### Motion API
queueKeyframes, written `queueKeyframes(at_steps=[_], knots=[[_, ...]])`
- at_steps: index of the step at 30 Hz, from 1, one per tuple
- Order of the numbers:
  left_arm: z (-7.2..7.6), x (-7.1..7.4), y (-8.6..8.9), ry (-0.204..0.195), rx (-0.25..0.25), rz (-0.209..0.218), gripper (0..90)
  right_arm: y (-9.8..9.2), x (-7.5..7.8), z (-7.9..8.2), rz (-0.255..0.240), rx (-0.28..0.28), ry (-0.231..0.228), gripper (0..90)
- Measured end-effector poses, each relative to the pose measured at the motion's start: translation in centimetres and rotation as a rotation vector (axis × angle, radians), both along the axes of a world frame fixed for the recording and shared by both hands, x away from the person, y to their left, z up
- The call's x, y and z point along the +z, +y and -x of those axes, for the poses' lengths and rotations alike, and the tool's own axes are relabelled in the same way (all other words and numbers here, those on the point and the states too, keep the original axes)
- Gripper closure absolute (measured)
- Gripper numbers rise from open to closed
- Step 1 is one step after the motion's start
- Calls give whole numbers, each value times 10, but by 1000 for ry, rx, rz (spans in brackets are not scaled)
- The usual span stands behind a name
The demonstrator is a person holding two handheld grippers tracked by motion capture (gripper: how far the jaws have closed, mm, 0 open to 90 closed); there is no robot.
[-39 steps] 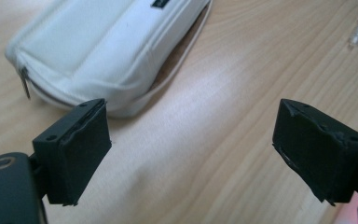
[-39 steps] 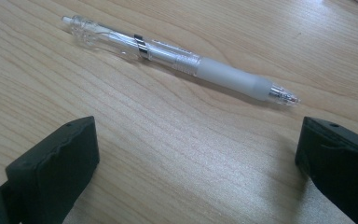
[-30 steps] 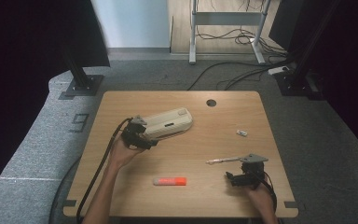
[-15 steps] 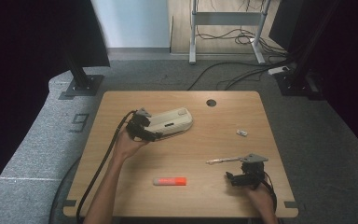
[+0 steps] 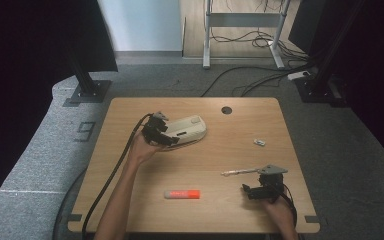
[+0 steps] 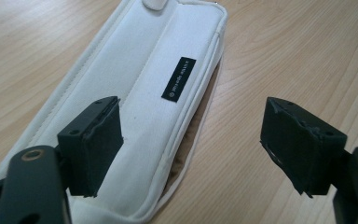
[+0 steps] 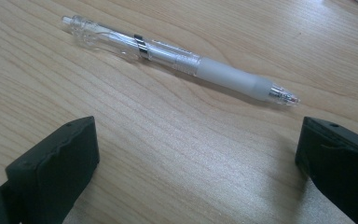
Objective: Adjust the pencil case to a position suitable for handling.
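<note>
**Left gripper over the pouch**

The left gripper (image 6: 191,140) hovered over the white pouch (image 5: 186,128) at mid-table, its jaws just narrowing but apart, one above the fabric, gripping nothing. The right gripper (image 7: 196,158) sat spread and empty near the pen (image 7: 177,58).

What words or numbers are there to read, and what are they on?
"9": on the grey floor mat left of the table.
White pencil case: small black label, print too tiny to read.
Orange-capped marker: red print on its barrel, too blurred to read.
</note>
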State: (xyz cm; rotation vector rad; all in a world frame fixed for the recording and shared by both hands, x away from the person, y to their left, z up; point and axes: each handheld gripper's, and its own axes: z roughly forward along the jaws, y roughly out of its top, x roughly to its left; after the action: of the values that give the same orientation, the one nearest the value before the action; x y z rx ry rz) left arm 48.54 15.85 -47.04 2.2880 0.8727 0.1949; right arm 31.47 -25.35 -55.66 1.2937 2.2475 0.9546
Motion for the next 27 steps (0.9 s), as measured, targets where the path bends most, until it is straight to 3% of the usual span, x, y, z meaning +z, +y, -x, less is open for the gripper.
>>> queueKeyframes(at_steps=[12,21,27], knots=[[-19,-27,2,32,-7,-29,313,0,0,0,0,1,-1,0],[-18,-36,2,22,-20,-61,329,0,0,0,0,0,-1,0],[-13,-38,3,36,-32,-81,347,0,0,0,1,2,-2,0]])
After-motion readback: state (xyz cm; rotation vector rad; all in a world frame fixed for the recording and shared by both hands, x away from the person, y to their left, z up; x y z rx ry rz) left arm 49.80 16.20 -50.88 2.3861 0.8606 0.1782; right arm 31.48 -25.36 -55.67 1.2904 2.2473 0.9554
